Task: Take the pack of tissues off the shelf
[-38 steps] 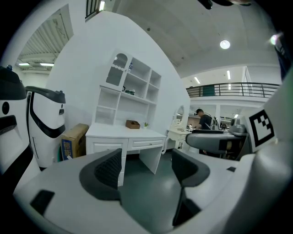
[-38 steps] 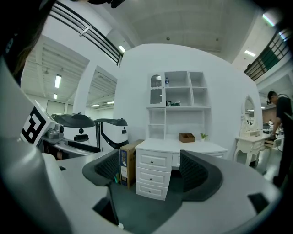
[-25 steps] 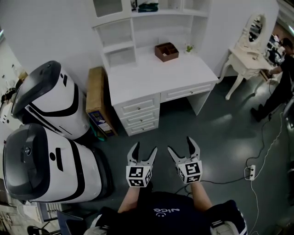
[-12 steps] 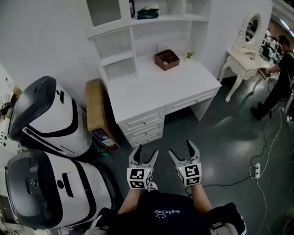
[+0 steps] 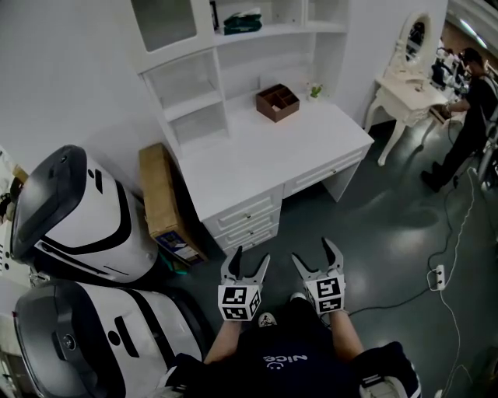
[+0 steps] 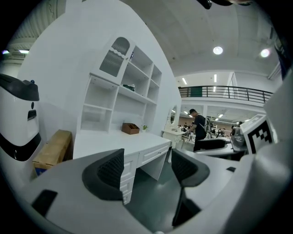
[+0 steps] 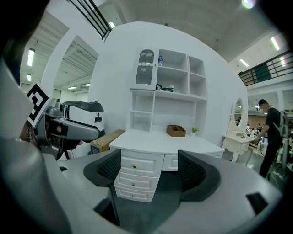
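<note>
The pack of tissues lies on the upper shelf, above the worktop's back edge. Over the floor, the left gripper and right gripper hold nothing, fingers wide apart.

The green bundle on the upper shelf is too small to identify. The picture's edge crops the shelf unit's top and the person on the right.
</note>
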`<action>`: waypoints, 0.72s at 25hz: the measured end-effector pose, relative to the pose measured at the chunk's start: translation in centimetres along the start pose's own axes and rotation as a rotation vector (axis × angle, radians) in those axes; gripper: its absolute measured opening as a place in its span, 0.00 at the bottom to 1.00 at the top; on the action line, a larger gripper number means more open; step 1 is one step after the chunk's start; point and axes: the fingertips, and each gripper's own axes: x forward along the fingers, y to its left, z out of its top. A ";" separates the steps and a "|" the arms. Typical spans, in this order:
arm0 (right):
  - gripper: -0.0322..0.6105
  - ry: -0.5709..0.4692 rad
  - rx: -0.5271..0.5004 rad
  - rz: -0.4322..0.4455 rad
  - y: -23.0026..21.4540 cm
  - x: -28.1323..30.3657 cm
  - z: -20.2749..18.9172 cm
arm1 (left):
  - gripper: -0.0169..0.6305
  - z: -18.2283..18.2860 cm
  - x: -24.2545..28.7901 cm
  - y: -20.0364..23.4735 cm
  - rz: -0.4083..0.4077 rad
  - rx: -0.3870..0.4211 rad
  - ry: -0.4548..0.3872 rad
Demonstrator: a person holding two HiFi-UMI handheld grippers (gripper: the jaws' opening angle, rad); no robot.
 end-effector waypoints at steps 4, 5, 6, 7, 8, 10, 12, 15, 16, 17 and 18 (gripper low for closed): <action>0.64 0.001 -0.002 0.017 0.2 1.5 0.1 | 0.52 -0.1 0.9 1.0 0.012 -0.007 0.004; 0.63 -0.002 -0.002 0.026 0.2 2.0 0.2 | 0.52 -0.1 1.3 1.4 0.019 -0.010 0.005; 0.63 -0.007 -0.002 0.036 0.2 2.6 0.3 | 0.52 -0.1 1.7 1.7 0.026 -0.012 0.006; 0.63 -0.010 -0.002 0.044 0.1 3.2 0.4 | 0.52 -0.1 2.2 2.0 0.031 -0.012 0.006; 0.63 -0.014 0.000 0.052 -0.1 3.9 0.5 | 0.52 -0.1 2.8 2.2 0.036 -0.011 0.006; 0.63 -0.026 0.000 0.072 -0.8 5.7 0.7 | 0.52 0.2 4.2 2.7 0.048 -0.006 0.005; 0.64 -0.032 -0.006 0.095 -1.8 8.0 1.0 | 0.52 0.8 5.8 3.4 0.063 -0.006 0.003; 0.64 -0.030 -0.005 0.132 -3.2 11.5 2.3 | 0.52 2.1 8.5 4.9 0.088 -0.013 -0.006; 0.63 -0.034 -0.004 0.146 -3.7 13.0 3.0 | 0.52 2.8 9.5 5.6 0.101 -0.014 -0.015; 0.63 -0.038 -0.003 0.158 -4.4 14.6 3.6 | 0.52 3.4 10.6 6.4 0.115 -0.016 -0.023; 0.63 -0.040 -0.002 0.167 -5.3 16.1 4.1 | 0.52 4.0 11.7 6.9 0.127 -0.019 -0.029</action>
